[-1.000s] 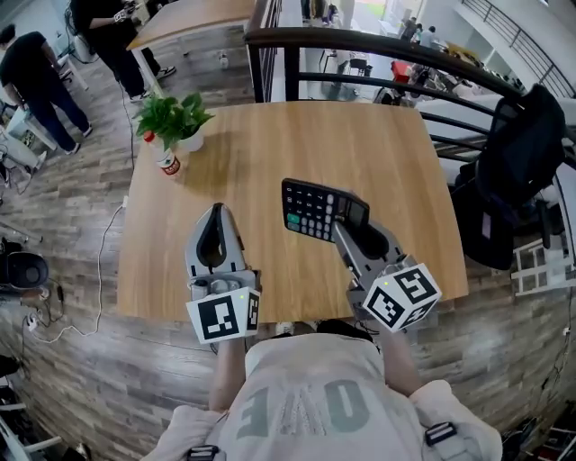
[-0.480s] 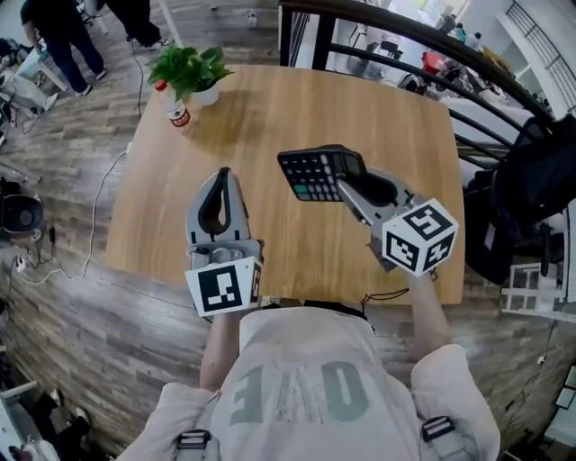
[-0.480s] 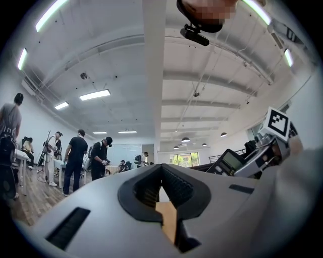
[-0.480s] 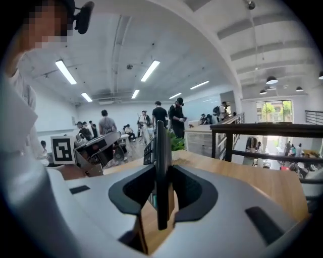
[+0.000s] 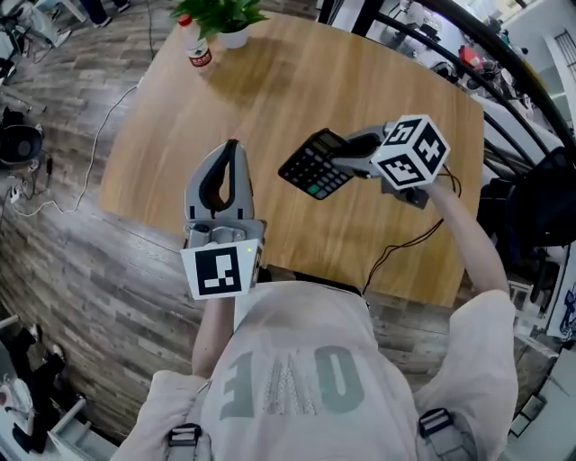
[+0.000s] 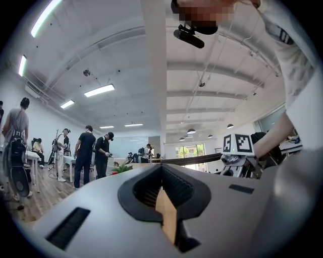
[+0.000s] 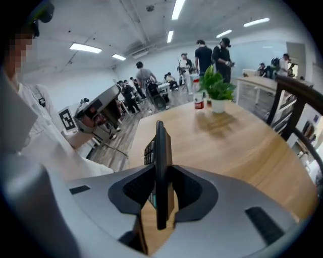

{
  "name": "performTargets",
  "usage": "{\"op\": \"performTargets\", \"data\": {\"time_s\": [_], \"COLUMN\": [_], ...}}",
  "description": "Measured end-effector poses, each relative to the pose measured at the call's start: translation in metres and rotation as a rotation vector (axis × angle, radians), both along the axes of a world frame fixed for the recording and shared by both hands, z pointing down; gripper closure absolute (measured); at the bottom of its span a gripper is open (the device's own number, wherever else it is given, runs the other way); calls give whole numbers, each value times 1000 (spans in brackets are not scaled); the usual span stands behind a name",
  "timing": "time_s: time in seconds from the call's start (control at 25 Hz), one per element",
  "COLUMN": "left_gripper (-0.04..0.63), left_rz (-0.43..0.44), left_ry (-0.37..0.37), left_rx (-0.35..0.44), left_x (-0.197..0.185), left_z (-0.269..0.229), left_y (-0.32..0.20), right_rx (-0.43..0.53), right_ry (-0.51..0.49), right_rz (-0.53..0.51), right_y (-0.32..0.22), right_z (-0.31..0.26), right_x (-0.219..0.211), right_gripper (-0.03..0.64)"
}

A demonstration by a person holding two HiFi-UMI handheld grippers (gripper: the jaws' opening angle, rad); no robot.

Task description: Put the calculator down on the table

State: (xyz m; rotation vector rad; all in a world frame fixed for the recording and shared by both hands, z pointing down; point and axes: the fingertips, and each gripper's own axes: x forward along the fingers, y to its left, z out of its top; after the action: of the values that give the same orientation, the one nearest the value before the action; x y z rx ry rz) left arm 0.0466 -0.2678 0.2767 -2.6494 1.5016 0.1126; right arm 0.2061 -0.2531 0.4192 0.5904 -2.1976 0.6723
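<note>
Right gripper point(image 5: 345, 155) clamped on one end of the calculator point(image 5: 312, 167), which is held above the wooden table point(image 5: 270, 81), not yet down. Long axis runs out from the jaws (tilted). Left gripper point(image 5: 230, 155) closed, empty, beside.

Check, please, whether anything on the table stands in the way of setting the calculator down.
Nothing visible does. The right gripper holds the calculator over bare table; the plant and bottle stand at the far corner, and the left gripper is off to one side, apart.
</note>
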Motion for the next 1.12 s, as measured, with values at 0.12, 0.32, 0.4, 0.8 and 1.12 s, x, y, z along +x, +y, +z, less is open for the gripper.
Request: {"op": "performTargets", "data": {"time_s": [0.12,0.32,0.4,0.8,1.12], "left_gripper": [586,586,586,586,586], "left_rz": [-21,-67,-89,-109,-112], "left_ry": [-1,-50,-47,-55,-58], "left_rx": [-7,-93,-111,-163,-161], "left_x": [-6,-12,-16,-14,-20], "left_z": [7,45,56,75,81], "left_y": [2,-1,0,-4,-1], "right_rx": [-179,-360,-408,-546,-555], "right_ry": [9,57,54,26,33], "right_rz": [-91,-171,-195,-245,-235], "right_y": [9,21,26,26,22], "right_z": [42,110,130,169,188], "right_x": [-15,-18,-23,-32,-35], "right_gripper": [498,498,499,498,497]}}
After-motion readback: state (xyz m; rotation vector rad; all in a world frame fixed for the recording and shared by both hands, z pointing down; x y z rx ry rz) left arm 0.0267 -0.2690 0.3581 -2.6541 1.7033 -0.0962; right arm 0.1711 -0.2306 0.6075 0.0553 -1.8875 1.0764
